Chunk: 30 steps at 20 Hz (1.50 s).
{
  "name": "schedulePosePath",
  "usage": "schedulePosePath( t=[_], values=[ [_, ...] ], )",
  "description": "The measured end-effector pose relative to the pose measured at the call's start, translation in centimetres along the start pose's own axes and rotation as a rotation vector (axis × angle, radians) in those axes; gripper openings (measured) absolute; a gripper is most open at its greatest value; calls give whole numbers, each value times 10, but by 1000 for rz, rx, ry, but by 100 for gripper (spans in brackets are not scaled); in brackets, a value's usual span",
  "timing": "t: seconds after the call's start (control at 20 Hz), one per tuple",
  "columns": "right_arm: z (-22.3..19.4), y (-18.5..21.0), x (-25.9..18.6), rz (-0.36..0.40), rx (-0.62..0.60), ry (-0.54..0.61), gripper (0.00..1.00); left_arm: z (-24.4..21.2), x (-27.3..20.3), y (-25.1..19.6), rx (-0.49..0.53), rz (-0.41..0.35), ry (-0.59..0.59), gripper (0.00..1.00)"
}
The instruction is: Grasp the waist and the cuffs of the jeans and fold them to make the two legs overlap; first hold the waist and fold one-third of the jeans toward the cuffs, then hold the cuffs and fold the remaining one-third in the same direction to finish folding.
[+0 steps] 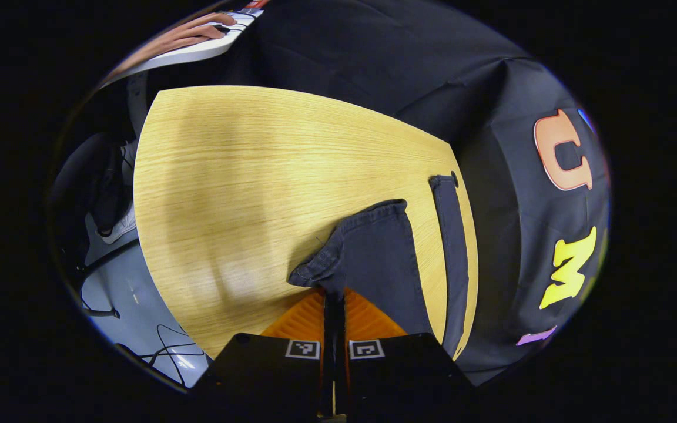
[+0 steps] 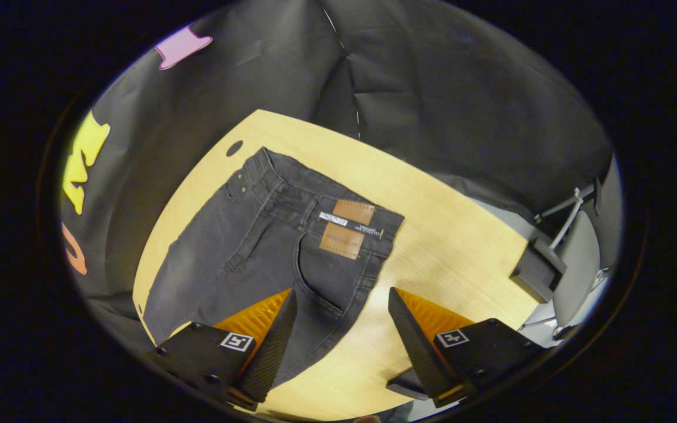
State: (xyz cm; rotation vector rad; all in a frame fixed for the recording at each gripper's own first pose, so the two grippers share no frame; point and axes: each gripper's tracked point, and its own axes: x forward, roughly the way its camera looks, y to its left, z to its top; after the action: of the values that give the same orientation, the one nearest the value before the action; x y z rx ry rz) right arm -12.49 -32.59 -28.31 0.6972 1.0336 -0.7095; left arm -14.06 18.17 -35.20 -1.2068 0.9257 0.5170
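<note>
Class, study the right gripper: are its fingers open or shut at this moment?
Open. In the right gripper view the right gripper has its two fingers spread wide above the jeans, with denim and table visible between them.

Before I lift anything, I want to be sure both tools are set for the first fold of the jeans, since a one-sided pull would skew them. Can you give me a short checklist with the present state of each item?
1. Left tool shut on the dark grey denim jeans: ok, its fingers are closed on a cuff edge.
2. Right tool gripping the jeans: not ok, the jaws stand open above the hip area.
3. Waist of the jeans, with tan leather patch, lying flat on the pale wooden table: ok.
4. Second leg lying straight: ok, it runs along the table edge.
5. Both legs already overlapping: not ok, they lie apart.
</note>
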Motion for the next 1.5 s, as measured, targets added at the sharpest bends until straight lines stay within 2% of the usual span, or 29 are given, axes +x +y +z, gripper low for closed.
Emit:
schedulePosePath(
  t=[0.25,0.3,0.35,0.5,0.65,0.75,0.95,1.1,1.2,1.4,1.5],
  values=[
    [-9,1,15,1,19,29,96,0,0,0,-14,0,0,4],
    [-5,3,19,13,15,18,89,0,0,0,-17,0,0,4],
    [-7,4,19,12,11,18,92,0,0,0,-19,2,-1,4],
    [-5,-2,26,-15,-18,14,77,0,0,0,-18,8,-1,4],
    [-2,-10,31,-38,-37,2,31,0,0,1,-21,12,2,4],
    [-2,-10,31,-25,-18,3,11,0,0,0,-25,13,9,4],
    [0,-8,25,9,-26,-6,11,1,0,0,-19,25,27,4],
    [6,2,14,65,58,-7,11,1,-2,0,-50,52,49,4],
    [15,12,1,112,96,-12,11,6,-7,-9,-96,44,52,3],
    [38,48,-19,202,110,-53,11,20,-18,-57,-129,-11,56,3],
    [51,72,-29,248,94,-81,14,34,-19,-88,-123,-41,48,4]
  ],
)
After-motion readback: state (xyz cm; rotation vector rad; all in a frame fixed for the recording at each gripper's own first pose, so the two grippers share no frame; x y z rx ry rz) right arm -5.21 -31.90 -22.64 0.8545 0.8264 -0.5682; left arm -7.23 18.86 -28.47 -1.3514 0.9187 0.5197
